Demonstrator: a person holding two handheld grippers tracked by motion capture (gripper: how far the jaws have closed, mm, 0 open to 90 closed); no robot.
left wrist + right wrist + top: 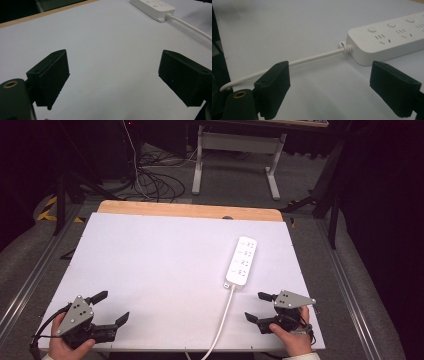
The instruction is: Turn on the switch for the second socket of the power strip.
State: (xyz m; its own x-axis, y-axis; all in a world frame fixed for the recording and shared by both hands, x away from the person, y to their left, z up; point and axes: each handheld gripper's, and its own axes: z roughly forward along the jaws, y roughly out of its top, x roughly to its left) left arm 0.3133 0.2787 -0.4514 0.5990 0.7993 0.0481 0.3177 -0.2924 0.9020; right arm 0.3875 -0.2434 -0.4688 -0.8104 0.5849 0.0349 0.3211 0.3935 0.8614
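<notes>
Where it lies flat, the power strip (241, 261) runs lengthwise away, cord (223, 317) nearward.

The power strip (241, 261) and its cable (223, 316) look like smooth, slightly glossy white plastic, lying on a matt white table (160, 270) with a wooden far edge.

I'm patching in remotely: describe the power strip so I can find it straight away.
On the white rectangular tabletop, look right of centre, ahead of the right claw. The long white plastic power strip lies flat there, its round white cord trailing to the near edge. Nothing else there has sockets and round buttons.
</notes>
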